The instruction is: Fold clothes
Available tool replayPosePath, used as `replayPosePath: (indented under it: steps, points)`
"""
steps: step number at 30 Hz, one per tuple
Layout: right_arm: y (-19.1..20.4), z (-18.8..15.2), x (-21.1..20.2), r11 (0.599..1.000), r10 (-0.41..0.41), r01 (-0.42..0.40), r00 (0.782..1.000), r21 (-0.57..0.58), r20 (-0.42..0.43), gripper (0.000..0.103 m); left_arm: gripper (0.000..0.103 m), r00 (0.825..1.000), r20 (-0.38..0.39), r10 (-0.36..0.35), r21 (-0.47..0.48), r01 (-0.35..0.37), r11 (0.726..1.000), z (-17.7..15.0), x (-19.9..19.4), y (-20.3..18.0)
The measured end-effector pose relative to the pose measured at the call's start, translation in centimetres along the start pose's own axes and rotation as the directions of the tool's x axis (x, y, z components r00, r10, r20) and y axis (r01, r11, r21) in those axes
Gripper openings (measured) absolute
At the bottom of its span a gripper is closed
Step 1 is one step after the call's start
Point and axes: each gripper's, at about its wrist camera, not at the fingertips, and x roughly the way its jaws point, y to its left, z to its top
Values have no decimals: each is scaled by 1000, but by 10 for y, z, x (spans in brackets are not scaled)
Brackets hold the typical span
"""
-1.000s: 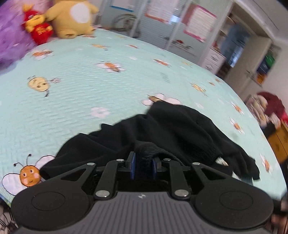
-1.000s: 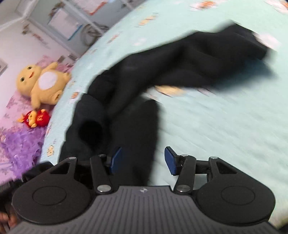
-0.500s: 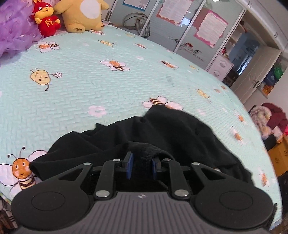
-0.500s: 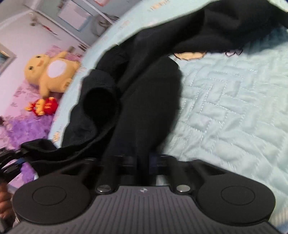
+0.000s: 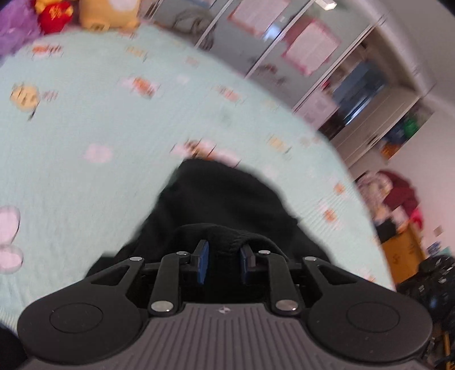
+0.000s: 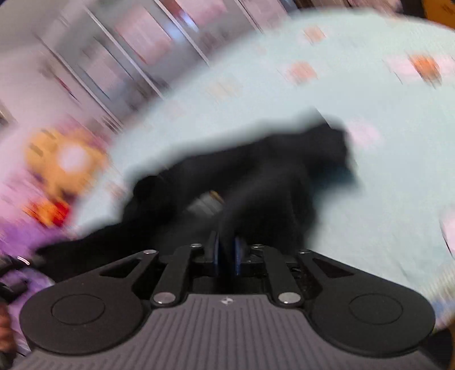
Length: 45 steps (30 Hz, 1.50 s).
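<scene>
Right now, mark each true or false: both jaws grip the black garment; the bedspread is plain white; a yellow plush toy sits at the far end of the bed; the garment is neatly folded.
1. Both the left gripper and the right gripper are shut on the black garment. True.
2. The bedspread is plain white. False: it is pale green with bee prints.
3. A yellow plush toy sits at the far end of the bed. True.
4. The garment is neatly folded. False: it lies bunched and rumpled.
</scene>
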Motion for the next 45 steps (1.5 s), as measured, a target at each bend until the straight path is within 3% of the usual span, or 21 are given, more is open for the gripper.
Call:
replayPosePath:
  steps: [2,4,6,9,15,16,18,20,21,26,28,29,30,33,37,40,43,44,45]
  points:
    - [-26,-5,0,995,-24,23,1000,98,8,30,22,1000,-11,16,-8,-16,1000,-8,-1,9]
    - [-43,4,-12,978,5,-24,996,207,90,38,23,999,-2,33,-17,-33,999,-8,-7,18]
    - [-49,22,-14,974,-28,-10,987,227,161,55,23,999,8,44,-32,-44,999,-5,-11,23]
    - [-68,47,6,964,-48,0,984,265,172,61,28,999,12,52,-28,-52,998,-5,-11,20]
    - [-112,60,83,873,31,-80,994,482,109,58,40,997,-3,76,49,-76,996,-10,-1,2]
    - [-113,59,94,863,51,-97,993,496,104,53,40,996,-6,84,56,-83,995,-10,0,0]
    - [-107,64,113,874,48,-83,995,479,85,19,39,996,-7,94,69,-93,993,-8,2,-3]
    - [-98,76,119,893,31,-73,995,445,100,10,28,996,-4,94,85,-94,992,-6,2,-7]
    - [-94,89,112,904,19,-77,990,420,142,9,7,997,2,82,99,-81,992,-5,1,-10]
    - [-86,164,56,930,14,-147,931,338,366,11,6,999,35,33,117,-37,992,-2,-1,-19]
    - [-86,176,44,938,-1,-125,932,324,362,19,6,999,26,32,105,-35,994,-5,3,-18]
    - [-87,171,41,940,-3,-114,940,321,341,38,6,999,22,32,98,-34,995,-6,6,-18]
    - [-88,161,40,942,-1,-104,950,320,313,49,7,999,17,32,95,-34,995,-8,7,-17]
    - [-87,114,29,955,29,-99,970,279,243,50,13,999,-3,36,98,-36,995,-14,8,-13]
    - [-67,25,20,964,105,-127,989,232,106,56,41,999,-11,34,105,-33,994,-16,2,-9]
    - [-41,-24,25,980,93,-100,994,170,52,59,42,999,-18,28,111,-26,993,-19,-2,-8]
    - [-27,-40,39,978,132,-137,990,158,42,67,43,999,-23,28,113,-25,993,-23,-1,-9]
    - [-23,-40,48,982,125,-127,992,142,25,66,43,999,-24,27,115,-24,993,-23,-1,-11]
    - [-19,-38,57,989,96,-96,995,111,10,50,41,999,-24,26,121,-23,992,-23,0,-13]
